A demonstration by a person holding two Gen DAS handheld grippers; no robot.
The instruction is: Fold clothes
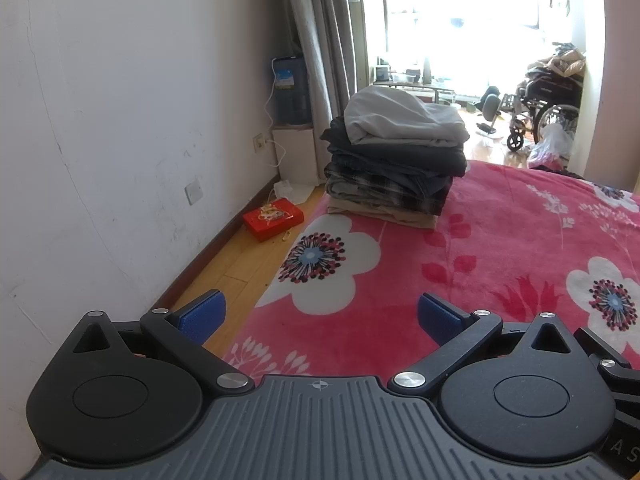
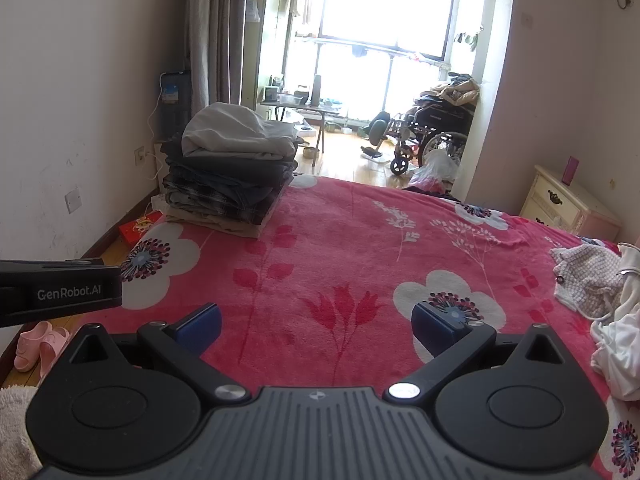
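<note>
Both of our claws hang empty above the pink floral fleece blanket (image 2: 340, 248) that covers the bed. The left claw (image 1: 320, 316) is spread wide, blue pads (image 1: 202, 316) well apart with nothing between them, and the right claw (image 2: 316, 326) is spread just the same.

A tall stack of folded clothes (image 1: 394, 160), topped by a pale grey folded garment (image 1: 400, 120), stands at the far left corner of the bed near the grey curtain (image 1: 320, 40). The unfolded work lies to our right: a crumpled white and checked heap of clothes (image 2: 596, 300) at the bed's right edge, seen only by the right wrist camera. The middle of the blanket between heap and stack is bare.

We judge the step in hand to be fetching the next garment. To do it well, we would take the right claw to the heap, pinch a single layer at a collar or hem rather than a bunched knot, and lift it free so nothing else trails. The left claw should then catch the opposite edge so the piece can be laid flat on the bare middle, well short of the stack, which a dragged sleeve might topple.
</note>
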